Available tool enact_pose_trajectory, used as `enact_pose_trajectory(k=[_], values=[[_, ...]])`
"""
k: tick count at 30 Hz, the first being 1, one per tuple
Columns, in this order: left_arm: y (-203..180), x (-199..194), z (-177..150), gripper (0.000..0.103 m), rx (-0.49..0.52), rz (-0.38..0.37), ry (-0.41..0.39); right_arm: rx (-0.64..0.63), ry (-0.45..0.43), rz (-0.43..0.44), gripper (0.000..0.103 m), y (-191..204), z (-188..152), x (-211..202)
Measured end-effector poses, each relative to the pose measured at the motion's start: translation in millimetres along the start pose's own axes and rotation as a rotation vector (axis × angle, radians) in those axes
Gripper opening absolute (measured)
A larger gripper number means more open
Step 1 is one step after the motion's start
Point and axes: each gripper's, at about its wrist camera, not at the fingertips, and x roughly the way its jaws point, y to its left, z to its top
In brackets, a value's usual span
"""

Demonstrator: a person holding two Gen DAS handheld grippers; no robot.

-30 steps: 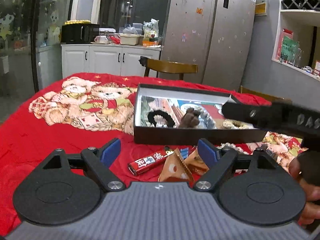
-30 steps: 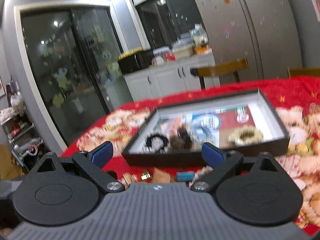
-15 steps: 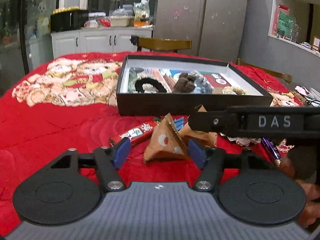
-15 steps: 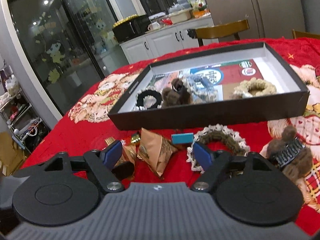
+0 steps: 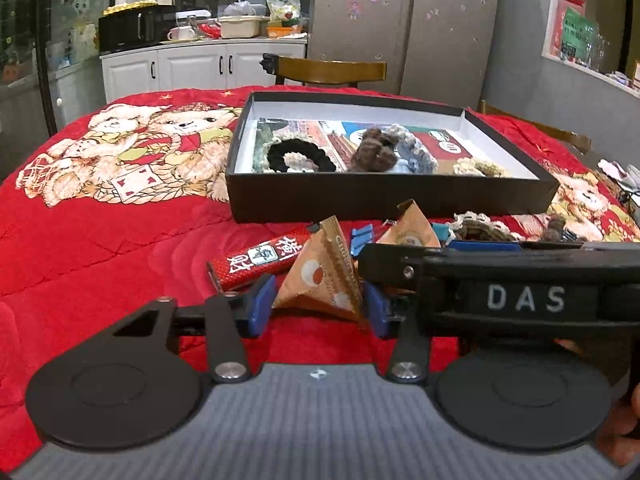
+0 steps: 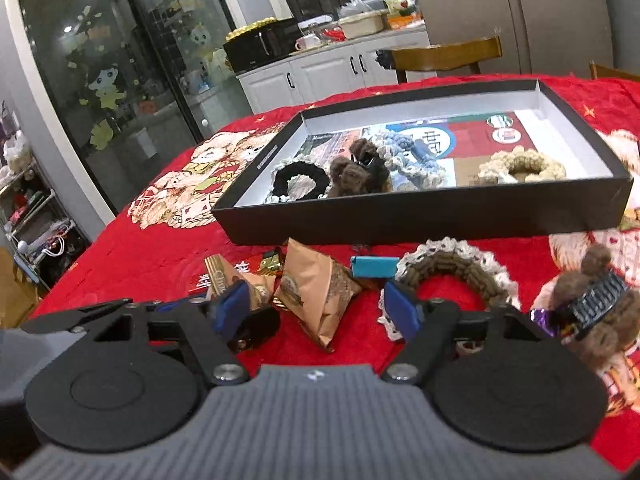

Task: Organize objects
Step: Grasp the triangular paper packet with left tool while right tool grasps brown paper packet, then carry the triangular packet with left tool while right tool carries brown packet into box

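Observation:
A black shallow box (image 5: 392, 200) (image 6: 420, 220) holds several scrunchies and a brown plush clip (image 5: 372, 154). In front of it lie two tan pyramid snack packets, a red snack bar (image 5: 260, 262), a blue item (image 6: 374, 267), a brown-and-white scrunchie (image 6: 452, 270) and a brown plush clip (image 6: 596, 308). My left gripper (image 5: 318, 306) is open, its blue pads on either side of one tan packet (image 5: 324, 278). My right gripper (image 6: 318, 306) is open around the other tan packet (image 6: 316, 286), low over the cloth.
The table wears a red quilt with teddy bears (image 5: 132, 148). A wooden chair (image 5: 332, 70) stands behind the table. White cabinets (image 5: 200, 66) and a fridge (image 5: 404, 24) are at the back. The right gripper's body (image 5: 500, 292) crosses the left wrist view.
Both grippers have come down and forward toward the items in front of the box. The left jaws have narrowed around a tan packet. The right jaws now straddle the other packet.

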Motion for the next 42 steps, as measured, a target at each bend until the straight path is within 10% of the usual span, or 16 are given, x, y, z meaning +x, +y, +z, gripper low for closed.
enact_pose_trajectory(k=[42], values=[[-11, -24, -18, 0.051, 0.062, 0.073, -0.073, -0.009, -0.023, -0.016, 0.04, 3, -12, -10]])
